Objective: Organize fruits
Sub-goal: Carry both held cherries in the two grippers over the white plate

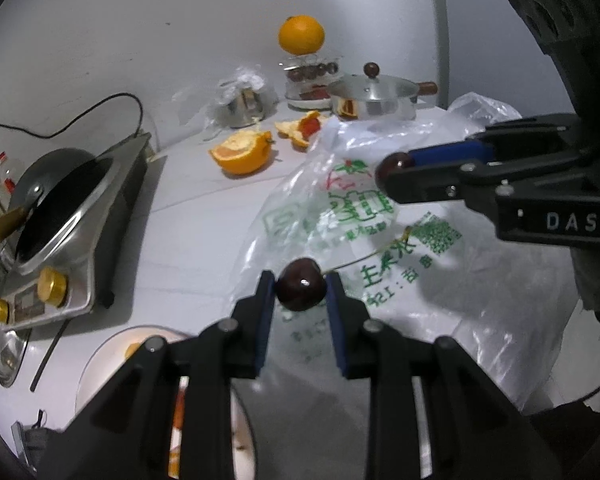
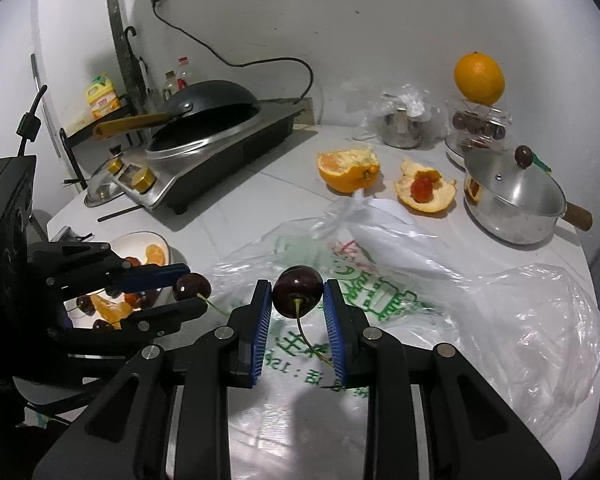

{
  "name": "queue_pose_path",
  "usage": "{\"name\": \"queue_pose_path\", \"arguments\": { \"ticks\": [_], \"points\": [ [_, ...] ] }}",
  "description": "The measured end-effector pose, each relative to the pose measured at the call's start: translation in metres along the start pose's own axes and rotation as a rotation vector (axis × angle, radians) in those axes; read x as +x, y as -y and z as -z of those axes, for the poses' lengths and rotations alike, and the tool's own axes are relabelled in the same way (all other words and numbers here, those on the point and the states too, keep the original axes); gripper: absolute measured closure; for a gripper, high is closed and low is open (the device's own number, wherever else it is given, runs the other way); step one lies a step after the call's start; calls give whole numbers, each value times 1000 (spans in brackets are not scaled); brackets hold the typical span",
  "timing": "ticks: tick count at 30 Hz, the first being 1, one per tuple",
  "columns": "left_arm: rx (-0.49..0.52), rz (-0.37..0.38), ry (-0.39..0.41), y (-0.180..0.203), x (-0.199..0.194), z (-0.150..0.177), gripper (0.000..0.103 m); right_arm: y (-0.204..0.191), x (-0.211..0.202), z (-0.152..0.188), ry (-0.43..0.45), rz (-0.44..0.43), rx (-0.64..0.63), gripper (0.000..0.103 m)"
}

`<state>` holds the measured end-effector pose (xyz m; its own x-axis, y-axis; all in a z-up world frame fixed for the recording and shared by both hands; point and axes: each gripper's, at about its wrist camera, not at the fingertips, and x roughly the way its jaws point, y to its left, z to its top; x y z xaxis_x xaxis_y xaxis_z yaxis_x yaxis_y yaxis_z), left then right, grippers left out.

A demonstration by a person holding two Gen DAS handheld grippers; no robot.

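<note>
My left gripper [image 1: 301, 289] is shut on a dark red cherry [image 1: 301, 285] with a long stem, held above a printed plastic bag [image 1: 400, 248]. It also shows in the right wrist view [image 2: 186, 289], at the left. My right gripper [image 2: 297, 294] is shut on a second cherry [image 2: 297, 291], stem toward the camera. It also shows in the left wrist view [image 1: 394, 172]. A white plate [image 2: 161, 240] with orange pieces and cherries sits under my left gripper. A cut orange half [image 2: 348, 170], a peel with a red fruit [image 2: 423, 190] and a whole orange [image 2: 479, 78] lie behind.
A stove with a black wok [image 2: 208, 116] stands at the left. A steel pot with lid [image 2: 512, 196] is at the right, beside a glass jar of cherries [image 2: 478, 126]. A small steel cup wrapped in plastic [image 2: 400, 128] is at the back. The white counter's front edge [image 2: 60, 216] is near the plate.
</note>
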<state>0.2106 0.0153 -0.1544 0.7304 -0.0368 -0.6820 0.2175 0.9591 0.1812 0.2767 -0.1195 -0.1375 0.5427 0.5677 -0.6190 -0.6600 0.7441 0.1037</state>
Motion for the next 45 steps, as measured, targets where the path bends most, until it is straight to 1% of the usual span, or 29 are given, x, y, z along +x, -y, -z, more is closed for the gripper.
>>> {"name": "queue_pose_path", "arguments": {
  "ticks": [10, 25, 29, 45],
  "points": [
    [-59, -31, 25, -34, -27, 23, 77, -38, -1, -7, -8, 3, -51, 75],
    [-130, -73, 43, -65, -58, 60, 77, -88, -1, -10, -13, -26, -110, 75],
    [-145, -83, 45, -70, -63, 66, 77, -99, 0, -11, -18, -31, -127, 75],
    [-235, -124, 43, -112, -78, 101, 77, -139, 18, -14, -58, -48, -188, 75]
  ]
}}
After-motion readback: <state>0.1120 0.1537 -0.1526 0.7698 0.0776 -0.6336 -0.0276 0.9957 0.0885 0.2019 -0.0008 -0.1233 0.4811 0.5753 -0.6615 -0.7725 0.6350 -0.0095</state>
